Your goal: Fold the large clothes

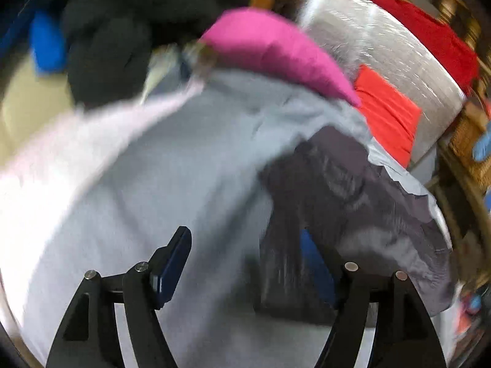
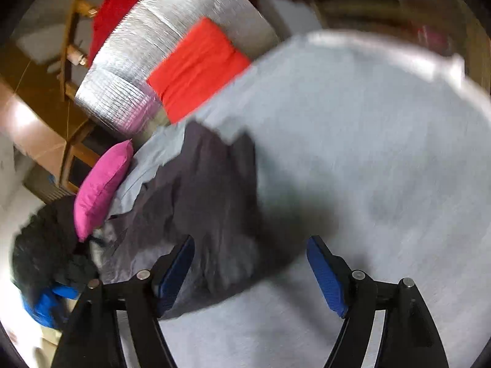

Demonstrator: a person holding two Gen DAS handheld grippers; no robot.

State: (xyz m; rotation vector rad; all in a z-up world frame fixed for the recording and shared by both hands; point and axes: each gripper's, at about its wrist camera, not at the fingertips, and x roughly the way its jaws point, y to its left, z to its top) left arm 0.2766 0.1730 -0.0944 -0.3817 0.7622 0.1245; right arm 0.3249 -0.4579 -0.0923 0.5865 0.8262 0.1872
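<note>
A dark grey garment [image 1: 346, 202] lies crumpled on a pale blue sheet [image 1: 172, 178]. In the left wrist view it drapes over the right finger. My left gripper [image 1: 245, 263] is open above the sheet, its jaws wide apart; the right blue pad is mostly hidden behind the dark fabric. In the right wrist view the same garment [image 2: 211, 202] lies left of centre on the sheet [image 2: 368, 159]. My right gripper [image 2: 250, 271] is open just above the cloth's near edge, with nothing between its pads. Both views are motion-blurred.
A pink cushion [image 1: 270, 49] [image 2: 101, 187] lies at the sheet's edge, an orange folded cloth [image 1: 386, 113] [image 2: 196, 67] on a silver foil-covered surface [image 2: 147, 61] beyond. A pile of black and blue clothes [image 2: 46, 263] lies nearby. Wooden furniture [image 2: 73, 46] surrounds.
</note>
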